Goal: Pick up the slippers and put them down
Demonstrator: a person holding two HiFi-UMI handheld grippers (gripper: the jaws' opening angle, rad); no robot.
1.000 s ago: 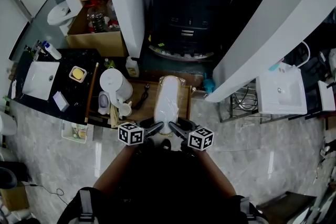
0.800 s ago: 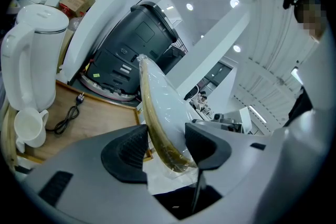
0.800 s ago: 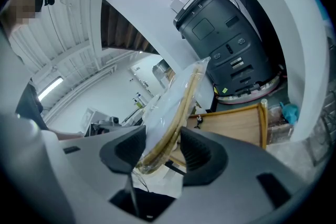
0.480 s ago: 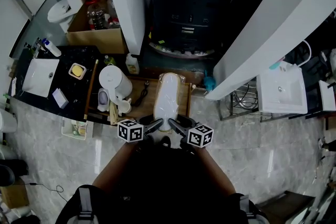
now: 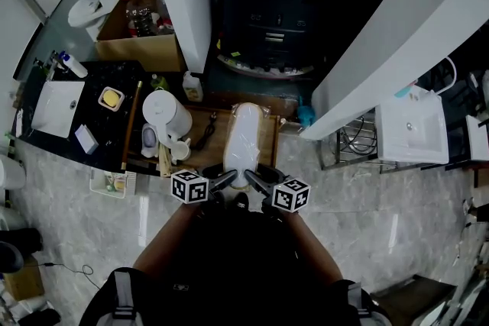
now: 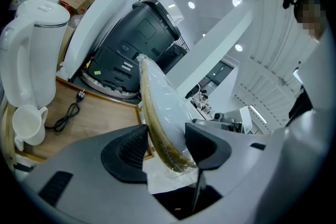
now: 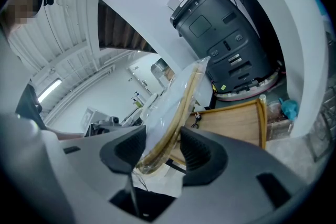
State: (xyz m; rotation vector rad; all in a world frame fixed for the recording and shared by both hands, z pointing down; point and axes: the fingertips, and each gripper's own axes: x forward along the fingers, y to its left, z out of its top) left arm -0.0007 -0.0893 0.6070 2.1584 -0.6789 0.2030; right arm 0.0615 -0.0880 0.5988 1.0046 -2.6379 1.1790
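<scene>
Lower centre: left claw (image 5: 228, 179) and right claw (image 5: 253, 178) each pinch the near end of the wrapped slippers (image 5: 243, 140), apparently lifted above the wooden tray (image 5: 269, 149). Nothing's shifted this past second, so set-down is still pending.

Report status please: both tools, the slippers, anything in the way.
Left tool shut on slippers. Right tool shut on same pair. Slippers in plastic wrap, over wooden tray. Kettle and cup off to the side, not in the way.

slippers (image 5: 243, 135) — over tray (image 5: 270, 145) | kettle (image 5: 164, 112) left of them (mug (image 5: 182, 151) beside it) | machine (image 5: 279, 11) behind tray
</scene>
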